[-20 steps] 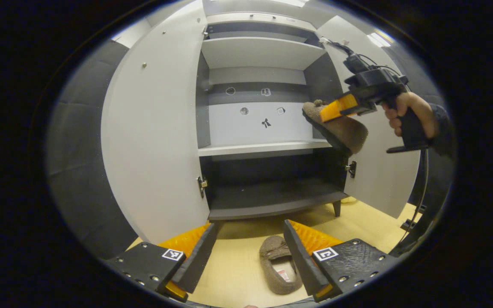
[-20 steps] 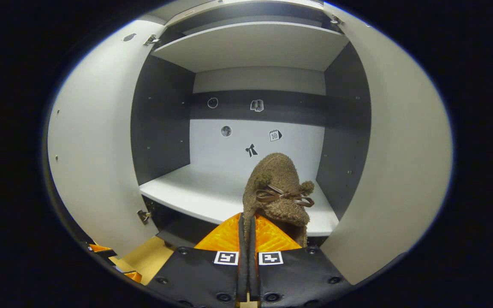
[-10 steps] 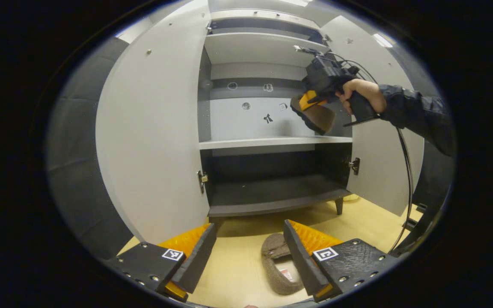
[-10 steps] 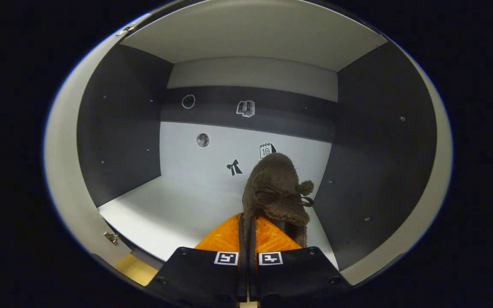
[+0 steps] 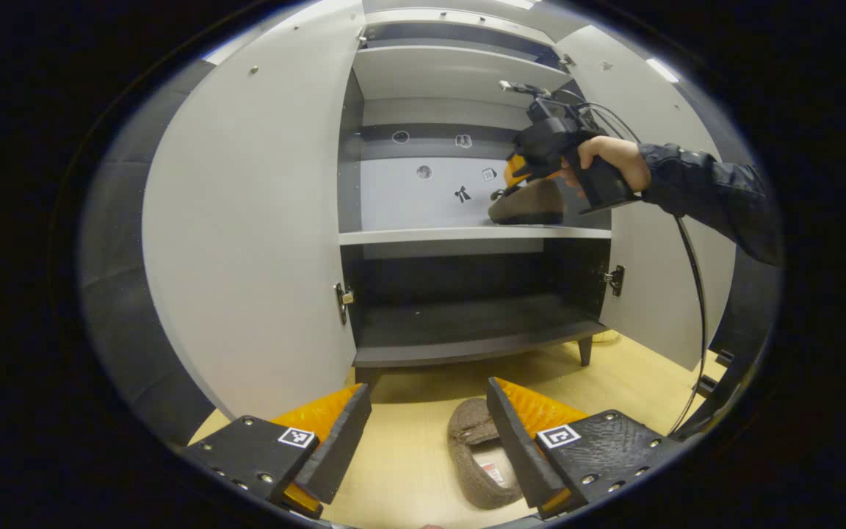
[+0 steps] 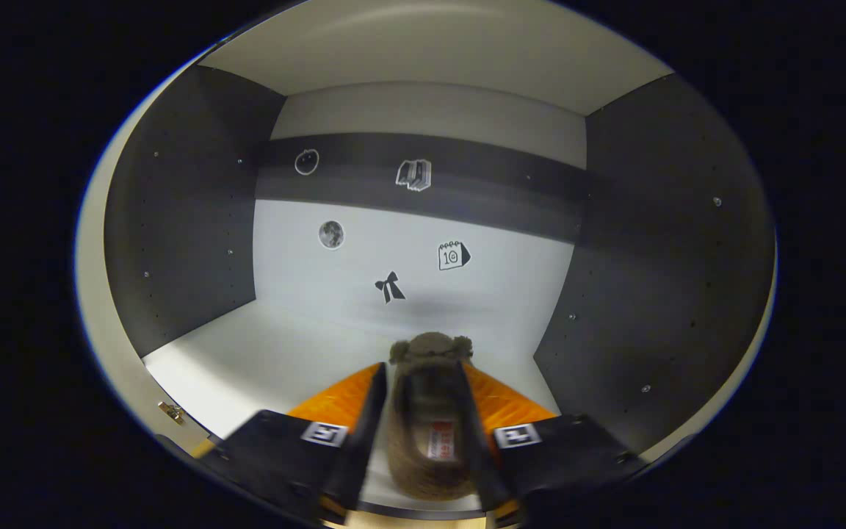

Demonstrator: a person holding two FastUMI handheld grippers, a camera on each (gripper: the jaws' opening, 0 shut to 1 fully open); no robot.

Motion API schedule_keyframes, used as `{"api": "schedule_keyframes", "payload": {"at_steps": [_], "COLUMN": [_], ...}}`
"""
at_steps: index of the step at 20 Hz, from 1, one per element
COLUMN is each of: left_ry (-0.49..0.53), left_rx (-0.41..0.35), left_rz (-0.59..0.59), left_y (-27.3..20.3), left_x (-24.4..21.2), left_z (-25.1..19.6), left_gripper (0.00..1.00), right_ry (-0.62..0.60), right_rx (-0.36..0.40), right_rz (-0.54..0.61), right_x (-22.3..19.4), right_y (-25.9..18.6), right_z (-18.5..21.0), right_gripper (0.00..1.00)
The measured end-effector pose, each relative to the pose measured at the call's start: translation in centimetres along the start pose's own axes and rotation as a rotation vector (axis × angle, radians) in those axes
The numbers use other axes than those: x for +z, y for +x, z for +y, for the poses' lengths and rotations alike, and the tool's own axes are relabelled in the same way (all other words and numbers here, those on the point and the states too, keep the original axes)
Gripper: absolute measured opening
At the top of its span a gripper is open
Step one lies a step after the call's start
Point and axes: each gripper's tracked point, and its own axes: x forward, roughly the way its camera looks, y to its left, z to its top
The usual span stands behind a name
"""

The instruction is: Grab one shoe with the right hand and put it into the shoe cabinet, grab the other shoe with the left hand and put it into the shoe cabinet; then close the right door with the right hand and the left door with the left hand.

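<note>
- One fuzzy brown slipper [image 6: 427, 411] lies on the pale cabinet shelf [image 6: 261, 360], between the right tool's [image 6: 423, 433] parted fingers.
- Its twin [image 5: 476, 452] waits on the floor; the left tool [image 5: 427, 433] hangs open; both doors remain.

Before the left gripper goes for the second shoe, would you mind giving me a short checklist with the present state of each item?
1. First shoe resting on the white middle shelf: ok, it lies flat.
2. Right gripper released: ok, its fingers stand apart on either side of the shoe.
3. Right gripper out of the cabinet: not ok, it is inside the compartment.
4. Second shoe reachable on the floor: ok, it lies by the left gripper.
5. Left gripper open: ok.
6. Both doors open: ok, left door and right door swung wide.
</note>
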Motion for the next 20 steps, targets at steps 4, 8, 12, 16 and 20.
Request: {"api": "schedule_keyframes", "payload": {"at_steps": [4, 8, 12, 16, 20], "left_ry": [-0.019, -0.059, -0.050, -0.029, 0.022], "left_rx": [-0.013, -0.039, -0.062, -0.098, -0.109], "left_rz": [0.040, 0.102, 0.191, 0.274, 0.336], "left_y": [1.6, 3.1, 4.3, 4.2, 4.9], "left_x": [-0.6, -2.3, -5.2, -8.8, -11.9], "left_z": [0.1, -0.3, -1.0, -1.6, -2.3], "left_gripper": [0.97, 0.97, 0.97, 0.93, 0.93], "right_ry": [0.007, 0.007, 0.034, 0.050, 0.078], "right_rx": [-0.035, -0.036, -0.005, 0.007, 0.024], "right_rz": [-0.147, -0.226, -0.205, -0.143, -0.086], "right_x": [1.9, 1.5, -1.2, -5.0, -8.2], "right_y": [-5.0, -11.1, -15.8, -18.8, -21.1], "right_z": [-1.2, -2.1, -2.0, -2.2, -1.7], "right_gripper": [0.99, 0.98, 0.98, 0.98, 0.98]}}
